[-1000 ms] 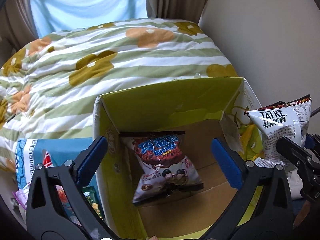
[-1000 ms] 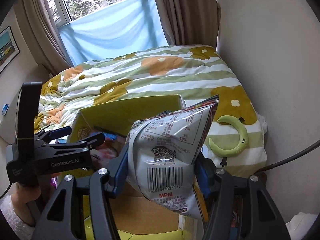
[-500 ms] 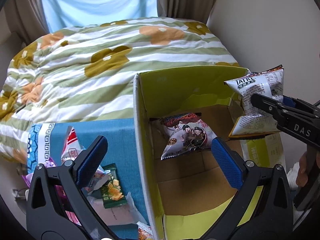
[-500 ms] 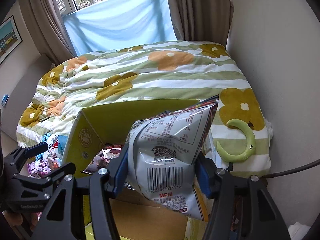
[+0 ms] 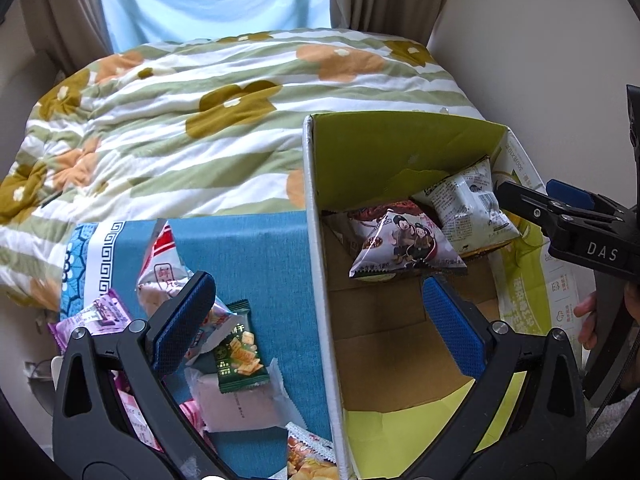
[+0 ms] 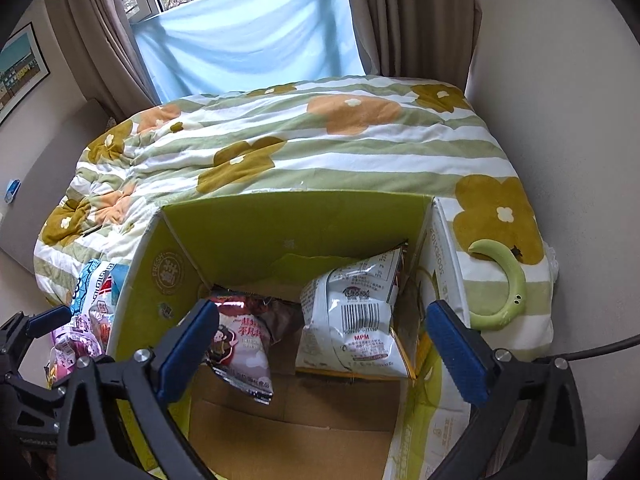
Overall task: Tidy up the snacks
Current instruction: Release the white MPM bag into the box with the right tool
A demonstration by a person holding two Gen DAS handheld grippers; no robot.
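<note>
An open cardboard box [image 5: 320,280] [image 6: 280,232] with green flaps stands on the bed. Inside, a white snack bag [image 6: 356,316] [image 5: 466,208] leans in the far right corner, beside a dark red snack bag [image 6: 240,340] [image 5: 400,244]. My right gripper [image 6: 320,352] is open and empty, just above the box's near side; it shows from the side in the left wrist view [image 5: 560,220]. My left gripper [image 5: 320,320] is open and empty, straddling the box's left wall. Several loose snack packets [image 5: 236,356] lie on a blue cloth [image 5: 260,248] left of the box.
The bed has a green-striped floral quilt [image 5: 180,128]. A green crescent-shaped toy [image 6: 504,292] lies on the quilt right of the box. A wall runs close along the right side. Curtains and a window stand behind the bed.
My right gripper has opened and let go of the white bag, which now rests in the box's far right corner. My left gripper has shifted left, over the box wall and packets.
</note>
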